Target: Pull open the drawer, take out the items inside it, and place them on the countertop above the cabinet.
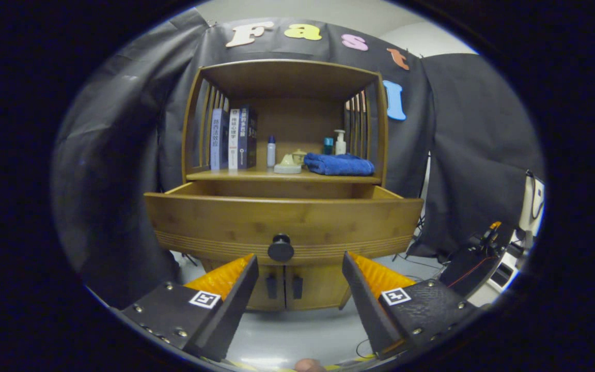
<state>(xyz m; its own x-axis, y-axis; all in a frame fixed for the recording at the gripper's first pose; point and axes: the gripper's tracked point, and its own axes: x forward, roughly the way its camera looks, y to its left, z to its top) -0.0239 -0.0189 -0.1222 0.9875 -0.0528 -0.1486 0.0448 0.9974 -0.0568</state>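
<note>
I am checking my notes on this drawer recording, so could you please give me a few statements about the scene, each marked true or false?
1. The drawer is pulled out from the cabinet. True.
2. The gripper is shut on the drawer's black knob. False: its fingers are spread wide, with the knob just ahead of them, untouched.
3. A folded blue towel lies on the countertop. True.
4. The books lie flat on the towel. False: they stand upright at the countertop's other end.
5. The lower cabinet doors are closed. True.
</note>
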